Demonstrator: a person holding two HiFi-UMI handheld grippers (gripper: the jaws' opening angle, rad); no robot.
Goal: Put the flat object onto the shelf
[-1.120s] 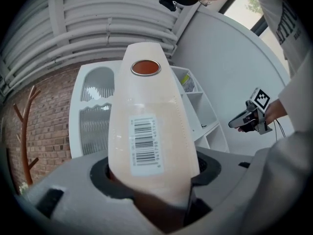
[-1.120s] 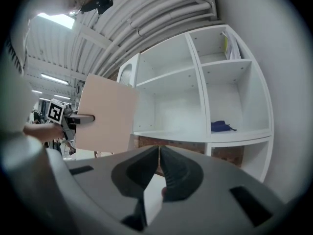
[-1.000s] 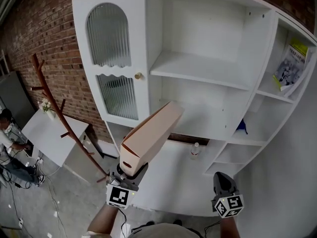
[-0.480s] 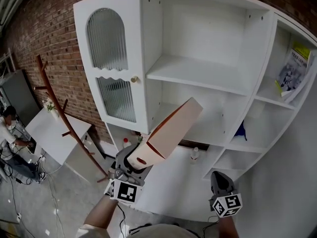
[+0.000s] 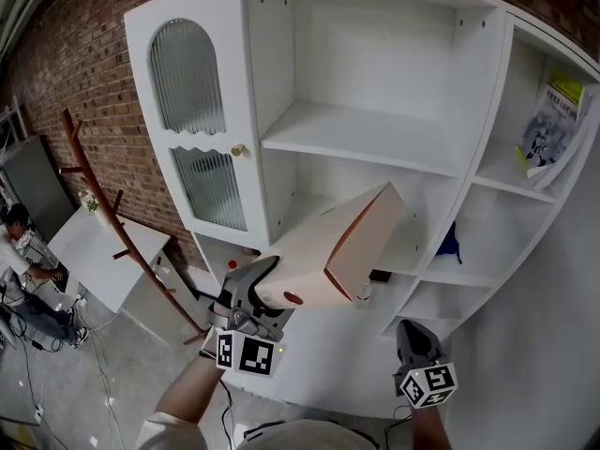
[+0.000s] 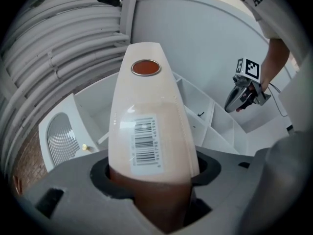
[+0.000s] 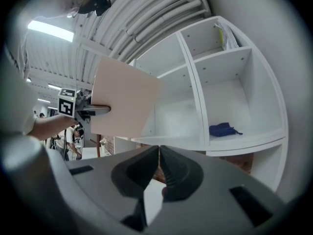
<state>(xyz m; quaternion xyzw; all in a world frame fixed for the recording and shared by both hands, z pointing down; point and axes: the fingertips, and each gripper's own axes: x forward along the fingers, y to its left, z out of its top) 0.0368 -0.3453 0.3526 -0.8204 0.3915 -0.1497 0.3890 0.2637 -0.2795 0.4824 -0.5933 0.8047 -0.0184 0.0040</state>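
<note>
Squarely in the left claw (image 5: 255, 293) (image 6: 151, 180): the flat box (image 5: 342, 242) (image 6: 146, 126), pale pink, clamped at its near end between both jaws; barcode label facing back toward the claw; long body reaching up and away from the claw, off any surface; far end in front of the lower open bay of the white shelf unit (image 5: 375, 26), just under the middle shelf board (image 5: 375, 139); contact with the shelving not possible to tell.

Low and to the right of that claw, well apart from the box: the right claw (image 5: 417, 345) (image 7: 159, 160), jaws pressed together, nothing between them.

Beyond the right claw, in a side bay: a crumpled blue cloth (image 5: 450, 242) (image 7: 222, 129); higher in the same column, a leaning booklet (image 5: 548, 125).

Up and left of the left claw: an arched ribbed-glass door (image 5: 183, 78) with a small round knob; farther left, a wooden coat stand (image 5: 103, 204) against the brick wall (image 5: 66, 54); at the far left edge, a seated person (image 5: 14, 228).
</note>
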